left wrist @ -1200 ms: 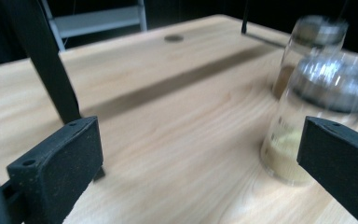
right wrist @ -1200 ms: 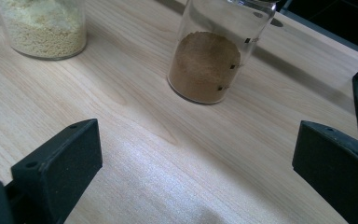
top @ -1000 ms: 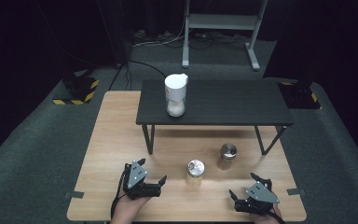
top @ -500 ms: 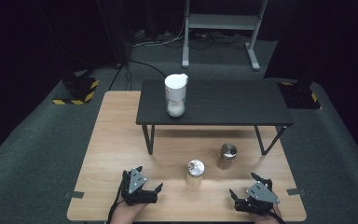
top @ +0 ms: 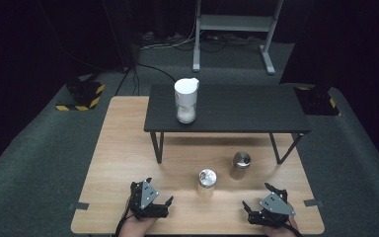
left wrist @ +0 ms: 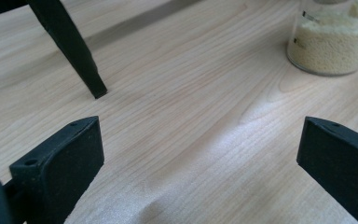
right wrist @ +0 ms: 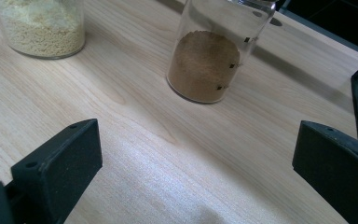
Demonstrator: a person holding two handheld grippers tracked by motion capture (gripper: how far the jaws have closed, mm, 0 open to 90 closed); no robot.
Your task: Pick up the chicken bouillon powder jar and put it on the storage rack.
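Both tools rest low on the worktop (top: 118,148), jaws spread wide, holding nothing. Left tool (top: 154,205) has the yellow-grain jar (top: 207,182) at its 2 o'clock; right tool (top: 264,207) has the brown-powder jar (right wrist: 209,60) at 12. Recommend squaring each approach and closing at mid-height on the glass.

A light wooden table (top: 118,148) carries a low black bench (top: 237,108) along its far edge, a white-lidded jar (top: 186,100) standing near that bench's left end. On the bare wood before the bench stand two glass jars: one of pale yellow grains (top: 207,182) toward the near edge, one of brown powder (top: 240,165) just right of it.
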